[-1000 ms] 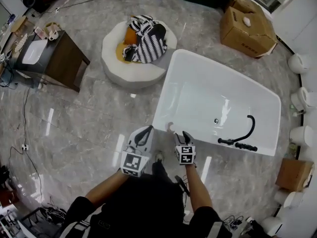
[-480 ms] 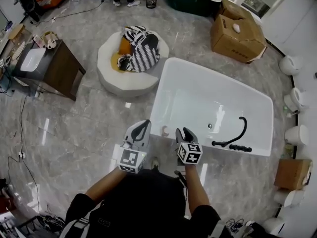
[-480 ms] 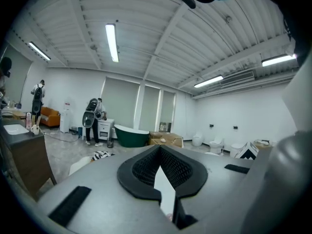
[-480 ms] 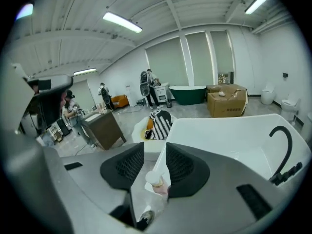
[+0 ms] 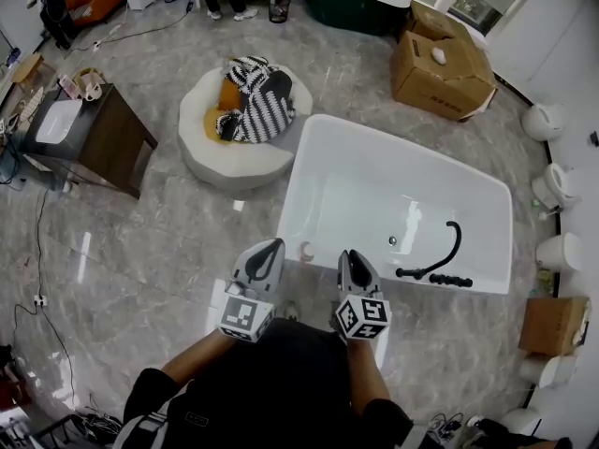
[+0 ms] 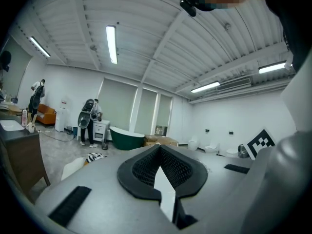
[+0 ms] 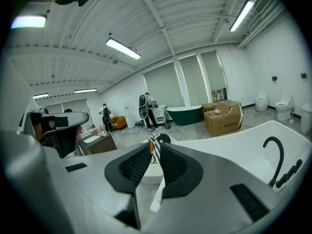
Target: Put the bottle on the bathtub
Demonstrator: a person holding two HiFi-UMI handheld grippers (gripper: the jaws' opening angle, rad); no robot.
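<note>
A small pale pink bottle (image 5: 306,250) stands upright on the near left corner of the white bathtub's rim (image 5: 393,157). My left gripper (image 5: 271,247) is just left of the bottle, a short gap away, and is shut and empty. To the bottle's right my right gripper (image 5: 348,256) sits at the tub's near edge, apart from the bottle. Its jaws are drawn together to a thin slit and hold nothing. The left gripper (image 6: 158,152) points out over the room in its own view. The right gripper (image 7: 155,147) has the bathtub (image 7: 243,140) to its right. Neither gripper view shows the bottle.
A black faucet with a hand shower (image 5: 447,251) sits on the tub's near right rim. A round white pouf with a striped cushion (image 5: 245,101) lies beyond the tub's left end. A wooden cabinet (image 5: 94,134) stands left, cardboard boxes (image 5: 440,59) at the back, and toilets (image 5: 562,251) along the right.
Both grippers have drawn back toward me from the tub's corner. The bottle stays on the rim, now clear of the right gripper.
</note>
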